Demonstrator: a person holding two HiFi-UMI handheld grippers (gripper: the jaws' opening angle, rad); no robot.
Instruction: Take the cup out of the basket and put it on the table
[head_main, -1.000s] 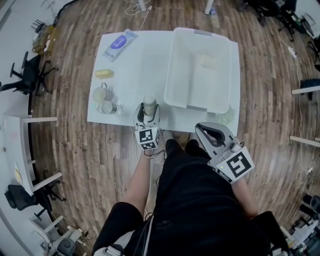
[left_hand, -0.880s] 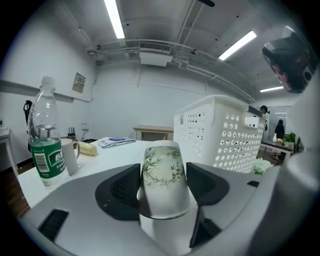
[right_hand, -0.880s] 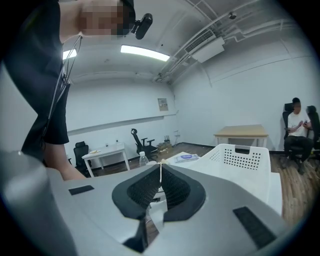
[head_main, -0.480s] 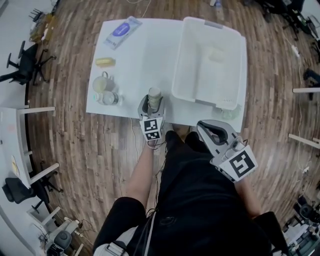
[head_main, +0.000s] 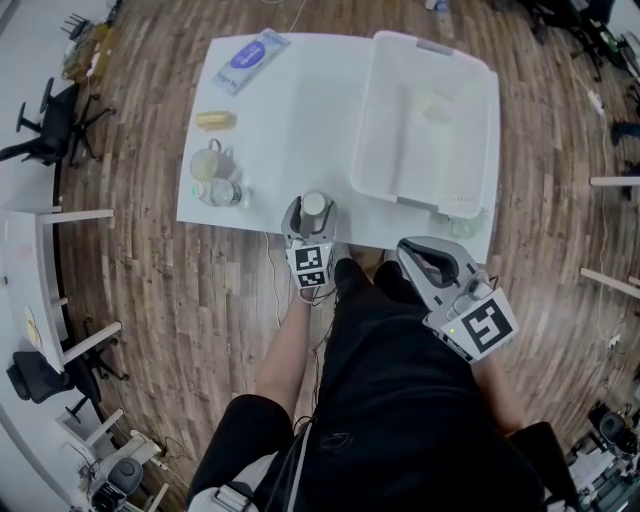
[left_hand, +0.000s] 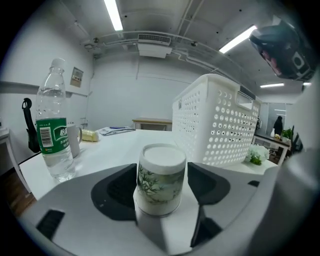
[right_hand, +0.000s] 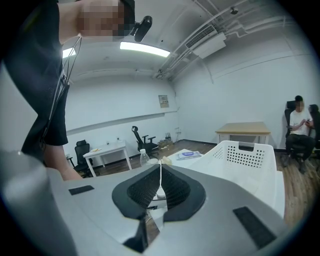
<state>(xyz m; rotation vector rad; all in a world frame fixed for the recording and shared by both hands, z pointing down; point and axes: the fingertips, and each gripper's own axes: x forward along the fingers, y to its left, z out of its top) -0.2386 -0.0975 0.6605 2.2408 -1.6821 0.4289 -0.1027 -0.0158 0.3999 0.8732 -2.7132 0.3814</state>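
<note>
- Left gripper (head_main: 312, 211): jaws just been opening, now spread wide; pads not pressed on cup (left_hand: 161, 179).
- Cup inverted, stood between jaws at 6 o'clock edge of table (head_main: 290, 110), outside basket (head_main: 374, 130).
- Basket placed at cup's 1 o'clock.
- Cup's lower rim partly masked by gripper body.
- Bottle (left_hand: 54, 132) and mug (left_hand: 76, 141) seen at cup's 10 o'clock, mug half hidden behind bottle.
- Right gripper (right_hand: 160, 186): jaws pressed together, nothing held; kept off table at cup's 4 o'clock.
- Pale item inside basket not identifiable.

Bare table (head_main: 290, 110) lies open between the basket (head_main: 428, 48) and the bottle (left_hand: 54, 131), a mug (left_hand: 75, 140) apparently just behind it.
</note>
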